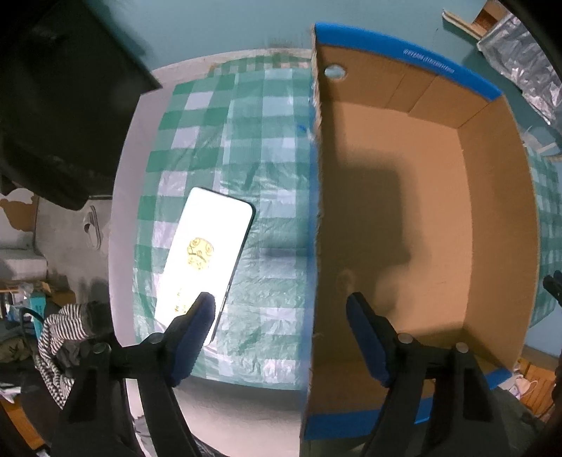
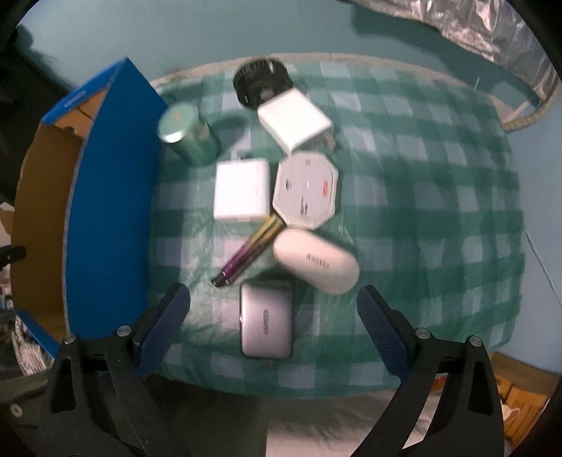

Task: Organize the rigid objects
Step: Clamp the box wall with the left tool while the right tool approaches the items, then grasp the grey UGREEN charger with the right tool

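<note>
Left view: your left tongs [image 1: 281, 306] hang apart astride the empty box's [image 1: 404, 197] wall, phone [image 1: 207, 256] beside it. Right view: your right tongs [image 2: 274, 298] gape over the silver case [image 2: 266, 324], gadgets clustered near the box [image 2: 105, 197] for loading.

A teal wall [image 2: 210, 31] rises behind a table spread with a green-and-white checked cloth [image 2: 421, 197], crinkled silver foil [image 2: 491, 38] hangs at the upper right, and striped fabric [image 1: 59, 337] lies in the clutter beside the table.

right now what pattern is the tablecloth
Green and white checks on the tablecloth, best in the right wrist view.
</note>
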